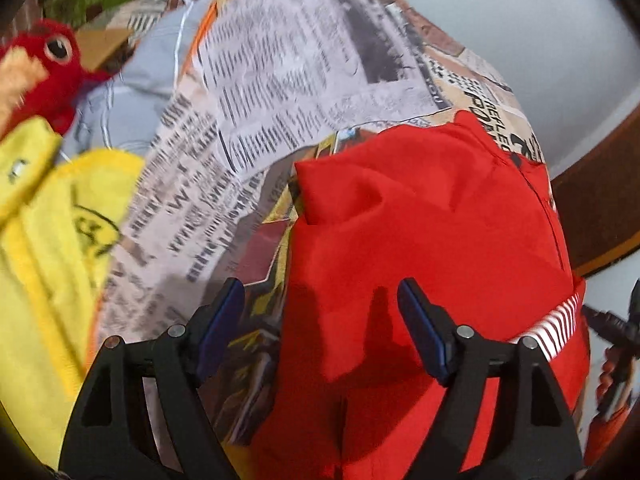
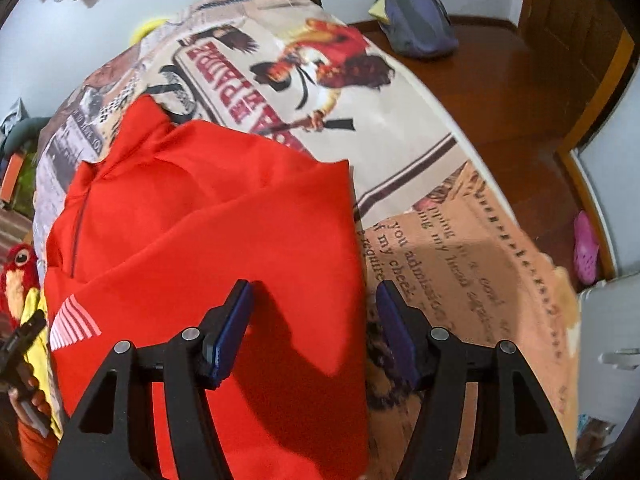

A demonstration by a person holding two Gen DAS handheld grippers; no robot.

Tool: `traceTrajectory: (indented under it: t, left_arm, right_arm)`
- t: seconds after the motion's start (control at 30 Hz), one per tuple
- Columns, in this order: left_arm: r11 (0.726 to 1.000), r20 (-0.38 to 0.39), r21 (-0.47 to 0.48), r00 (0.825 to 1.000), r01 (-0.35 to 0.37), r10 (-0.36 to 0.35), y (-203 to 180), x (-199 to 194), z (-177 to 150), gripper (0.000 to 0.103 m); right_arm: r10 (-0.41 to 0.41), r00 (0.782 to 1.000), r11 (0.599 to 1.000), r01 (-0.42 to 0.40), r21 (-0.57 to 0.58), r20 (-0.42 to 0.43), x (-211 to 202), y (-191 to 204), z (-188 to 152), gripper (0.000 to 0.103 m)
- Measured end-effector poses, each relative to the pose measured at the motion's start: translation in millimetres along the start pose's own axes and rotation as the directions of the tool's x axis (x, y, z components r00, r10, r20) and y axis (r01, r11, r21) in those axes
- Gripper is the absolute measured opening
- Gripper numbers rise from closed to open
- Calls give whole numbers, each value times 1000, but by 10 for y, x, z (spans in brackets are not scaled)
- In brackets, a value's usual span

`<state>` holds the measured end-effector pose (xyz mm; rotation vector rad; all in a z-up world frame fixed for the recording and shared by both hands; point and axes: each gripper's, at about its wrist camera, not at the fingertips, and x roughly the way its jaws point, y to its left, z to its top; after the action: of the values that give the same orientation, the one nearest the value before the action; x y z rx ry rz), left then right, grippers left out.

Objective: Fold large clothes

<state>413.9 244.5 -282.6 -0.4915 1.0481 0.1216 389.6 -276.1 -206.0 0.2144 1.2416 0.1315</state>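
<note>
The lower part of the red garment (image 1: 420, 240) is cut off by the bottom edge in both wrist views. Much of the printed bedspread (image 2: 400, 132) is hidden beneath it, and the print is blurred toward the bed's left side. The yellow garment (image 1: 44, 240) is smeared and cropped at the left edge. The red plush toy (image 1: 52, 64) is only partly seen. The left gripper (image 2: 24, 344) is cut off in the right wrist view.

Bed with a newspaper-print cover (image 2: 400, 136)
A red garment (image 2: 224, 216) lies folded on it; yellow clothing (image 1: 44, 240) and a red plush toy (image 1: 48, 64) lie beside.
</note>
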Motion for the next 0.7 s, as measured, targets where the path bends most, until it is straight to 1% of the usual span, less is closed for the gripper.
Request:
traceTrajectory:
  t: [0.1,0.13,0.17,0.2,0.23,0.27,0.3,0.33,0.37,0.47,0.5,0.53,0.6,0.7]
  left_arm:
    - [998,-26,-36,998,52,-53,25,157,9,78]
    - [997,-30,-44,997,70,-72,15,198,0,77]
    - [996,-25,-41,996,79,-80,-5,205,-10,67]
    - [996,-23,-34,996,85,-86,-20,199,-14,58]
    - [995,-33,-18,995,93,-94,-64,208,-32,35]
    - [997,-35,-8,997,75,-75,-96,209,-46,18]
    - [999,-27,0,999,41,-41,-119,197,-62,14]
    - [1000,-18,1,999,29,-29,-124,166,-84,10]
    - [1000,-8,-3,1000,29,-29,-120,127,-97,5]
    - [1000,17,-27,1000,14,-13,-26,-27,-138,4]
    - [999,17,-37,1000,6,-5,19,-70,-154,4]
    - [999,16,-45,1000,2,-2,61,-106,-168,4]
    - [998,5,-49,1000,-26,27,147,-170,-212,4]
    - [994,-24,12,994,-108,108,192,-189,-265,3]
  right_arm:
    - [25,1000,1000,-24,-15,15,64,52,9,60]
    - [38,999,999,-38,-17,18,86,78,3,56]
    - [47,999,999,-46,-19,14,113,88,-2,47]
    - [53,999,998,-53,-28,10,139,120,-13,42]
    - [51,999,998,-50,-45,10,152,159,-26,34]
    - [47,999,997,-46,-65,12,156,194,-35,28]
    - [36,999,994,-34,-102,14,153,255,-54,24]
    - [26,1000,989,-24,-144,15,141,327,-82,17]
    - [20,1000,984,-17,-179,15,131,393,-113,14]
    - [-59,997,956,68,-286,41,65,595,-221,14]
    - [-75,996,948,87,-306,51,39,625,-240,15]
    - [-92,994,941,107,-320,62,-6,660,-265,18]
    - [-113,990,939,134,-317,84,-87,660,-280,18]
    - [-142,987,940,158,-302,75,-219,673,-244,23]
